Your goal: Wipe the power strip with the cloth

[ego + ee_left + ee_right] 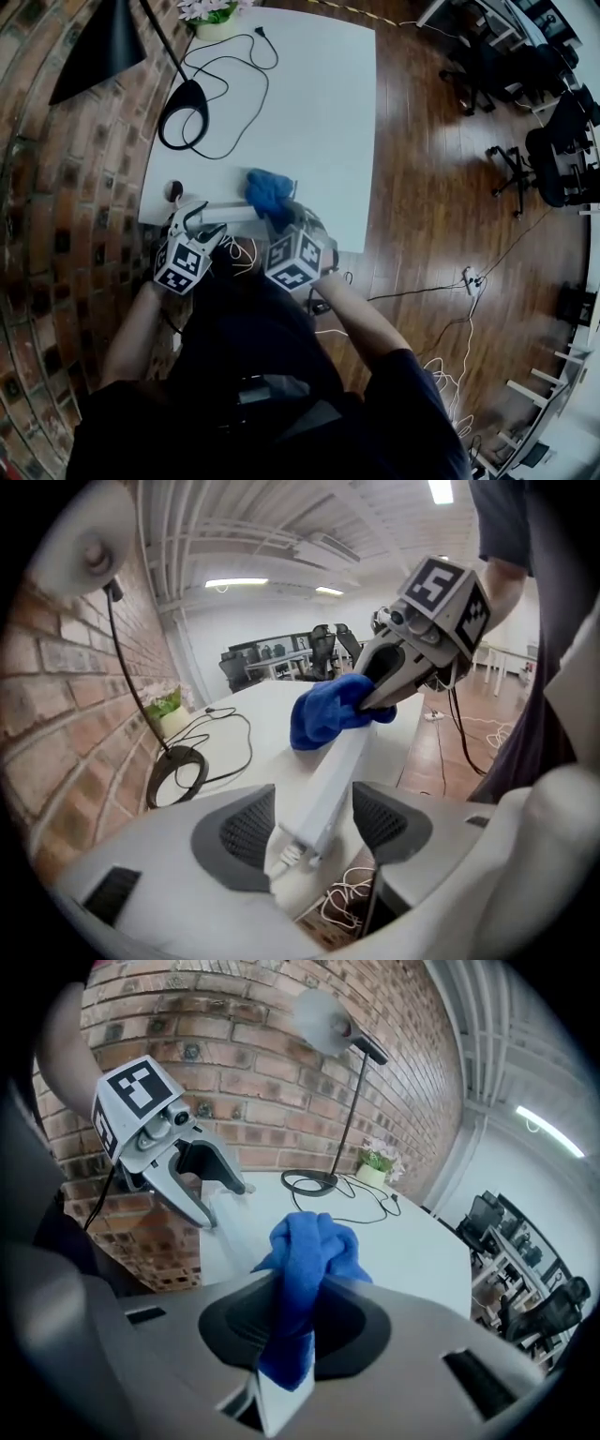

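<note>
power strip (230,214): white, along near edge of tabletop (309,112), cable end poking past the edge
cloth (309,1241): blue, bunched, sitting on the strip's other end
right hand-held gripper (295,1321): jaws nearly together, pinching the cloth
left hand-held gripper (314,822): jaws wide, one pad each side of the strip's cable end, clamped on it
behind: black lamp base (183,117), looped black cable (239,66)

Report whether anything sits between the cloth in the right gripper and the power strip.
Nothing visible does. The blue cloth, pinched in the right gripper, appears to rest directly on the white power strip. The left gripper clasps the strip's corded end, well short of the cloth.
</note>
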`<action>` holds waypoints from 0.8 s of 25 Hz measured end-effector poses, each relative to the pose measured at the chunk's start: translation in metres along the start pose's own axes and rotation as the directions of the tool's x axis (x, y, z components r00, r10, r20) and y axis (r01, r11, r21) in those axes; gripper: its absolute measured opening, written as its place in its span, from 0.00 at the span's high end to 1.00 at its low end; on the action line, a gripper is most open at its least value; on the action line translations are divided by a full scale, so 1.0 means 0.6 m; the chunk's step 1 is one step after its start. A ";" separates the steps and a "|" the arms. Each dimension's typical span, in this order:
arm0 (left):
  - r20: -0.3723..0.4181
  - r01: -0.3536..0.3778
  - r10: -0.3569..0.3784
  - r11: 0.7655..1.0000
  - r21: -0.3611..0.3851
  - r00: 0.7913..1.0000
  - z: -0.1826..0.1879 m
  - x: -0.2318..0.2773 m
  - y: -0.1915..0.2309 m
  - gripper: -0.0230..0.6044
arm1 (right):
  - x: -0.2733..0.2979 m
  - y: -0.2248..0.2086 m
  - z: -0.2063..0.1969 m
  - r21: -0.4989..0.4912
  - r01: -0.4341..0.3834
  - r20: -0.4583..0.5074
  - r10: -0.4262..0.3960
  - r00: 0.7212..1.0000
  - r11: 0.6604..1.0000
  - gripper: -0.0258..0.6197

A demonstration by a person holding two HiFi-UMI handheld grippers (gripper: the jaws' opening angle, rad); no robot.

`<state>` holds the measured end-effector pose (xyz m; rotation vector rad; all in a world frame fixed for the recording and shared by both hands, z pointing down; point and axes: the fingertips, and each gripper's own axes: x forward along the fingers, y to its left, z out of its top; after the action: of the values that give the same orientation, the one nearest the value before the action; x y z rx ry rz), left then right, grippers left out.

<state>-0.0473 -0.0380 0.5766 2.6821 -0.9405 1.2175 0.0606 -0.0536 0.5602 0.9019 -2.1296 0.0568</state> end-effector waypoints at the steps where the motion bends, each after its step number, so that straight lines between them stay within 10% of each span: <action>1: 0.000 0.003 -0.003 1.000 -0.027 1.000 -0.005 0.000 0.000 0.55 | 0.000 -0.001 -0.001 0.011 0.000 0.006 0.000 1.000 1.000 0.84; 9: 0.021 0.048 -0.047 0.996 -0.081 0.999 -0.009 0.001 -0.001 0.58 | -0.009 -0.012 -0.012 0.313 -0.041 0.044 0.028 0.999 0.949 0.84; 20: 0.035 0.052 -0.048 0.990 -0.131 0.998 -0.007 0.002 -0.001 0.57 | 0.004 0.032 0.018 0.195 -0.020 0.060 0.009 0.998 0.981 0.84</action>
<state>-0.0493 -0.0369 0.5804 2.6132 -0.9173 1.0666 0.0408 -0.0440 0.5594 1.0123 -2.2132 0.2538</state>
